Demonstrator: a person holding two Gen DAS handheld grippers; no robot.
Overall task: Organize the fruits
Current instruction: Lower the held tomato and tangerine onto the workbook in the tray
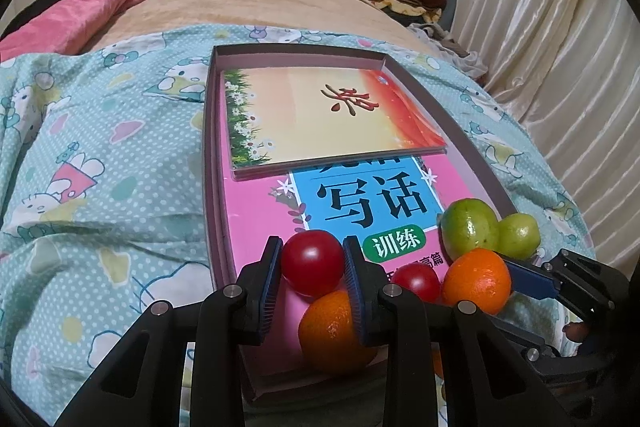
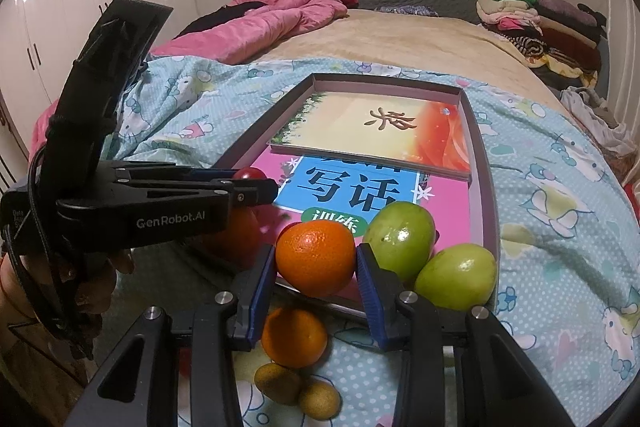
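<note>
Inspection finds the left gripper (image 1: 312, 271) pinching a small, glossy red tomato (image 1: 313, 262) and the right gripper (image 2: 316, 263) pinching a round orange tangerine (image 2: 315, 257), both over the shallow pink box's (image 1: 476, 163) near end; both fruits judged light, smooth, bruisable, best held across their widest middle.
</note>
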